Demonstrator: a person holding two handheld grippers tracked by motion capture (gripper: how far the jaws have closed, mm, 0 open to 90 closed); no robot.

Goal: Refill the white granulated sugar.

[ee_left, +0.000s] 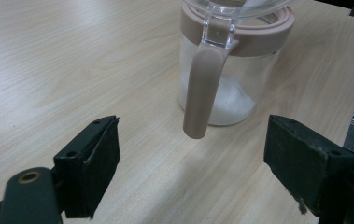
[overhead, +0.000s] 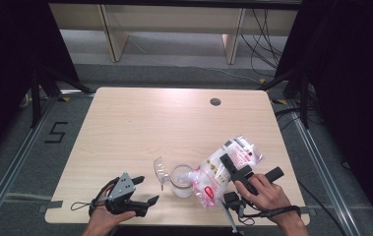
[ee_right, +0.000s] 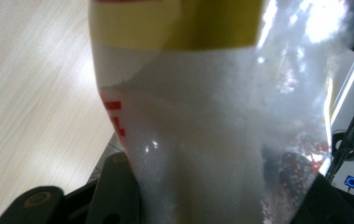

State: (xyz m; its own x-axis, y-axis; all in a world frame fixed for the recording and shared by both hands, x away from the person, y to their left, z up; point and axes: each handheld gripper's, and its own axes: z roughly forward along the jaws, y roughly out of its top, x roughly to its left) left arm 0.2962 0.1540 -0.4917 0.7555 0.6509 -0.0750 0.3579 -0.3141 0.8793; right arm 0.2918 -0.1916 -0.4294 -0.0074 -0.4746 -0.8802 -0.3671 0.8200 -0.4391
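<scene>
A clear glass jar (overhead: 181, 181) with a pink rim stands near the table's front edge, its hinged lid (overhead: 160, 169) tipped open to the left. In the left gripper view the jar (ee_left: 226, 88) holds a little white powder, and a pink clasp (ee_left: 201, 93) hangs down its front. My left gripper (overhead: 148, 189) (ee_left: 198, 163) stands open just left of the jar, nothing between its jaws. My right gripper (overhead: 229, 164) (ee_right: 221, 200) is shut on a plastic bag of white granules (overhead: 226, 167) (ee_right: 212, 130), which tilts down to the left with its low end at the jar's rim.
The wooden table (overhead: 139, 123) has a round cable hole (overhead: 215, 102) at the back right. Black stands flank the table on both sides, and cables lie on the floor at the far right. A "5" mark (overhead: 56, 132) is on the floor at the left.
</scene>
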